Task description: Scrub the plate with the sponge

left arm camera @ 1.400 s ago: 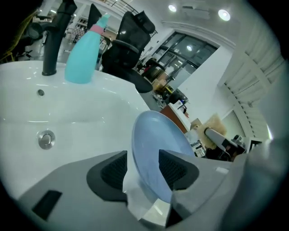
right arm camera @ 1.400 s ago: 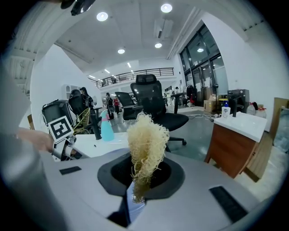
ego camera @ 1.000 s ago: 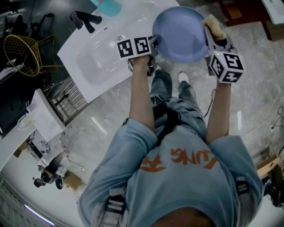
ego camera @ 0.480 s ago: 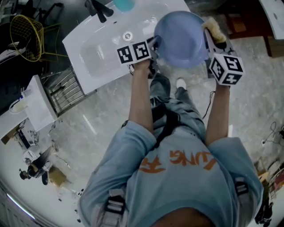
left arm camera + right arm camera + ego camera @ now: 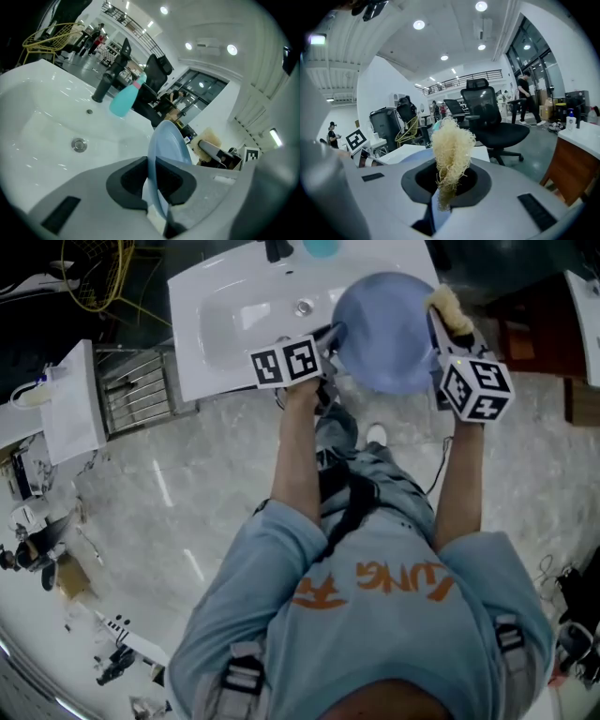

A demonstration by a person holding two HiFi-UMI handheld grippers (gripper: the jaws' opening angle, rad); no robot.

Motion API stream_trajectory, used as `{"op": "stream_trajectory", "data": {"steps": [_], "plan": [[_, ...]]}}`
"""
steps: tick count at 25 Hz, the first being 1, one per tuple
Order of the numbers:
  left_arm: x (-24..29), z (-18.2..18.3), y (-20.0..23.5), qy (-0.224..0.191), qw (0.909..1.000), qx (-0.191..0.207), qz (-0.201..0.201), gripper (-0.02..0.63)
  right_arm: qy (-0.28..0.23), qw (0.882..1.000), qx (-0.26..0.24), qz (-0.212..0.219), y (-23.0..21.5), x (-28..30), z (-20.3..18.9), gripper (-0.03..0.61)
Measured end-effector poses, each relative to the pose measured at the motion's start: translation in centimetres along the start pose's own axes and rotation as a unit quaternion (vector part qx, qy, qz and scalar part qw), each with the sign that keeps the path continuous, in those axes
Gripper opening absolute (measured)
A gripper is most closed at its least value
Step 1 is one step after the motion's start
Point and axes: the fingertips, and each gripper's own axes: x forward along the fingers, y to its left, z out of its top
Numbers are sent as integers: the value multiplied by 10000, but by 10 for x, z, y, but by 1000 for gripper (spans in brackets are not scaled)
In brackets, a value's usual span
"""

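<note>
Left gripper [image 5: 151, 180] is clamping plate [image 5: 169, 140] rim, held up over sink [image 5: 234, 315] corner, jaws just easing open. Right gripper [image 5: 447, 187] is pinching sponge [image 5: 451, 150] beside plate. Risk: scrub pressure is levering that thin edge grip, so plate could slip.

Head view's top edge is cutting off ur teal bottle [image 5: 322, 247] & faucet [image 5: 278, 249]. Ur L gripper [image 5: 151, 180] is hiding the plate [image 5: 168, 140]'s lower rim; R gripper [image 5: 446, 180] is hiding the sponge [image 5: 451, 145]'s base.
</note>
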Motion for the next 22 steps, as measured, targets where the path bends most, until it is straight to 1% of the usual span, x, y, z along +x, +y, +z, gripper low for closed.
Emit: {"op": "stream_trajectory", "data": {"steps": [5,10,14,18,20,22], "plan": [[-38,9,5,-433,9989,-142,109,29,118,9960,-426,782,60,27,14,33],[-70,11,15,-775,9964,-213,254,29,229,9844,-828,1535,125,49,15,34],[-96,12,22,-1002,9940,-244,351,31,344,9699,-1135,2125,177,61,14,34],[-119,11,24,-1208,9914,-281,410,31,528,9507,-1442,2694,226,62,7,34],[-128,7,24,-1265,9906,-298,425,31,661,9416,-1577,2901,244,60,-2,34],[-135,6,25,-1292,9903,-285,422,31,774,9359,-1656,3011,256,61,-9,34]]}}
